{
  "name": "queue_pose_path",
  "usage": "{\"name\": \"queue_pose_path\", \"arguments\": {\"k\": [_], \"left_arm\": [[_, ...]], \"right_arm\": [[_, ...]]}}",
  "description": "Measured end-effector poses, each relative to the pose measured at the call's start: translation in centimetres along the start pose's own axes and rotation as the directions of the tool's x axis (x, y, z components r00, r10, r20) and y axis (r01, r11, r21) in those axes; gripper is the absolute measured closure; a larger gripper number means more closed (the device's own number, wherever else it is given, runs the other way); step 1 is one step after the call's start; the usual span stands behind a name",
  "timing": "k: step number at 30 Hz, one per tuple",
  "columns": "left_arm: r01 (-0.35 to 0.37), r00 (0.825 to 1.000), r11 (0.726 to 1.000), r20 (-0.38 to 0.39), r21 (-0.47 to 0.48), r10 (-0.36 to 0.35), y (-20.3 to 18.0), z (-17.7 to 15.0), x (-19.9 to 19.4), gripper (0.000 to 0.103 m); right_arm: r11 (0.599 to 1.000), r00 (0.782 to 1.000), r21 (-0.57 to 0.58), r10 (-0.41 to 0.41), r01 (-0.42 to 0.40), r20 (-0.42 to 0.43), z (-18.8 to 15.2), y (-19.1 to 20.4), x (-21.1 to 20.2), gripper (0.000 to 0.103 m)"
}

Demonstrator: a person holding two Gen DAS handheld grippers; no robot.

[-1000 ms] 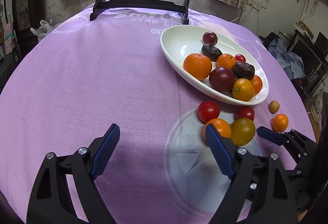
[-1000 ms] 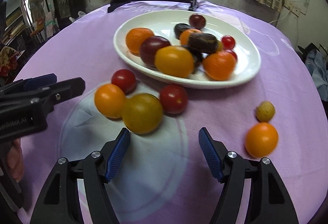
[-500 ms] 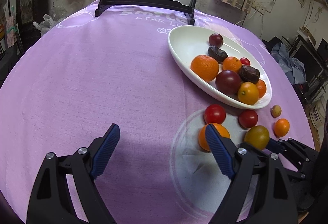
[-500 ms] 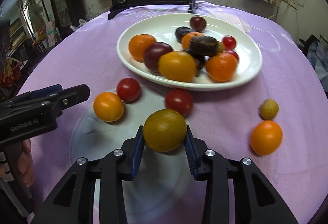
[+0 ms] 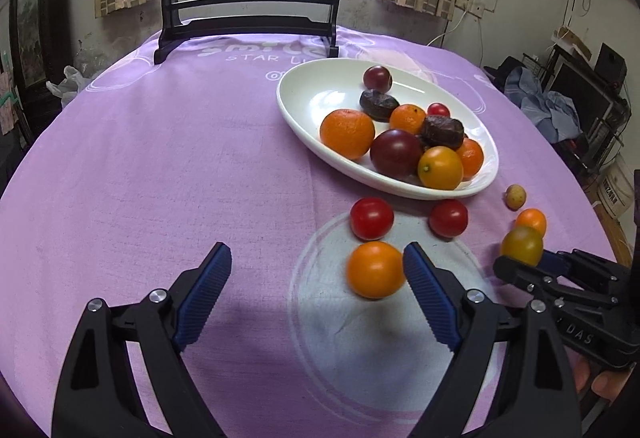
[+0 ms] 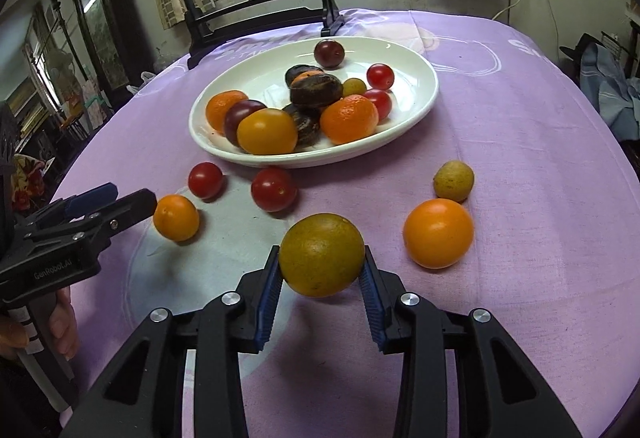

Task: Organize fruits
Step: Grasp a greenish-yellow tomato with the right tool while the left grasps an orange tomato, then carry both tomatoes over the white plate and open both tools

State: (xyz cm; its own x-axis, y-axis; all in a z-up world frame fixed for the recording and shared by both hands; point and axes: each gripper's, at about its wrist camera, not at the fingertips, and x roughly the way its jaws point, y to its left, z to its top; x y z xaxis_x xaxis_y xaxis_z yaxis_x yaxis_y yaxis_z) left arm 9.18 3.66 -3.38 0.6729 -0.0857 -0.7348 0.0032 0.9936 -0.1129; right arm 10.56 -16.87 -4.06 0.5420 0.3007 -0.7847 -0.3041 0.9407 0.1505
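Note:
A white oval plate [image 5: 304, 93] [image 6: 416, 105] holds several fruits. My right gripper [image 6: 322, 276] is shut on a yellow-green tomato [image 6: 322, 255] and holds it above the cloth; the tomato also shows in the left wrist view [image 5: 521, 246]. My left gripper [image 5: 316, 266] is open, with an orange tomato [image 5: 375, 270] [image 6: 176, 217] just inside its right finger. Two red tomatoes [image 5: 371, 218] [image 5: 448, 217] lie in front of the plate. An orange fruit [image 6: 438, 232] and a small yellowish fruit [image 6: 453, 181] lie to the right.
A purple tablecloth [image 5: 160, 157] covers the round table. A dark framed stand with a round painted panel [image 5: 248, 25] stands at the far edge. Room clutter lies beyond the right edge.
My right gripper closed on the yellow-green tomato and lifted it off the cloth. My left gripper moved forward, bringing the orange tomato beside its right finger.

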Motion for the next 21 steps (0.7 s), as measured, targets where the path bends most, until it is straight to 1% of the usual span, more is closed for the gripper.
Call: {"name": "queue_pose_path", "arguments": {"k": [2, 6, 9, 11, 12, 13, 14, 15, 16, 17, 18, 21], "left_arm": [[0.007, 1.0, 1.0, -0.002, 0.01, -0.007, -0.3, -0.2, 0.1, 0.017], [0.042, 0.998, 0.998, -0.038, 0.047, -0.04, -1.2, -0.6, 0.6, 0.017], [0.031, 0.999, 0.996, -0.033, 0.085, -0.028, -2.0, -0.9, 0.9, 0.017], [0.024, 0.999, 0.995, -0.045, 0.097, -0.019, -2.2, -1.1, 1.6, 0.028], [0.033, 0.998, 0.995, -0.064, 0.096, -0.027, -2.3, -1.1, 2.1, 0.038], [0.058, 0.995, 0.994, -0.087, 0.088, -0.05, -2.2, -1.0, 2.7, 0.043], [0.075, 0.992, 0.995, -0.106, 0.072, -0.067, -2.0, -1.0, 3.2, 0.044], [0.065, 0.994, 0.995, -0.088, 0.072, -0.058, -2.1, -0.9, 3.1, 0.049], [0.067, 0.995, 0.995, -0.081, 0.079, -0.06, -2.2, -0.9, 3.1, 0.059], [0.08, 0.993, 0.993, -0.091, 0.091, -0.072, -2.4, -1.0, 3.3, 0.063], [0.073, 0.994, 0.992, -0.088, 0.103, -0.064, -2.6, -1.0, 3.3, 0.066], [0.062, 0.994, 0.991, -0.097, 0.117, -0.051, -2.8, -1.3, 3.0, 0.066]], "right_arm": [[1.0, 1.0, -0.01, 0.003, -0.003, 0.004, 0.1, 0.2, -0.1, 0.065], [1.0, 1.0, -0.012, -0.004, 0.004, -0.002, 0.0, 0.1, -0.1, 0.065], [1.0, 1.0, -0.007, -0.012, 0.012, -0.014, -0.1, 0.0, 0.1, 0.065], [1.0, 1.0, -0.01, -0.011, 0.011, -0.017, -0.1, 0.2, 0.2, 0.065], [1.0, 1.0, -0.012, -0.01, 0.009, -0.017, -0.1, 0.2, 0.2, 0.065], [1.0, 1.0, -0.012, -0.009, 0.009, -0.017, -0.1, 0.2, 0.2, 0.065], [1.0, 1.0, -0.011, -0.009, 0.009, -0.017, -0.1, 0.2, 0.3, 0.065], [1.0, 1.0, -0.01, -0.01, 0.01, -0.018, -0.1, 0.2, 0.3, 0.065], [1.0, 1.0, -0.008, -0.01, 0.01, -0.022, -0.1, 0.2, 0.4, 0.065], [1.0, 1.0, -0.007, -0.01, 0.01, -0.024, -0.1, 0.1, 0.5, 0.065], [1.0, 1.0, -0.006, -0.011, 0.011, -0.024, -0.1, 0.1, 0.5, 0.065], [1.0, 1.0, -0.005, -0.007, 0.007, -0.009, -0.1, 0.2, 0.2, 0.065]]}}
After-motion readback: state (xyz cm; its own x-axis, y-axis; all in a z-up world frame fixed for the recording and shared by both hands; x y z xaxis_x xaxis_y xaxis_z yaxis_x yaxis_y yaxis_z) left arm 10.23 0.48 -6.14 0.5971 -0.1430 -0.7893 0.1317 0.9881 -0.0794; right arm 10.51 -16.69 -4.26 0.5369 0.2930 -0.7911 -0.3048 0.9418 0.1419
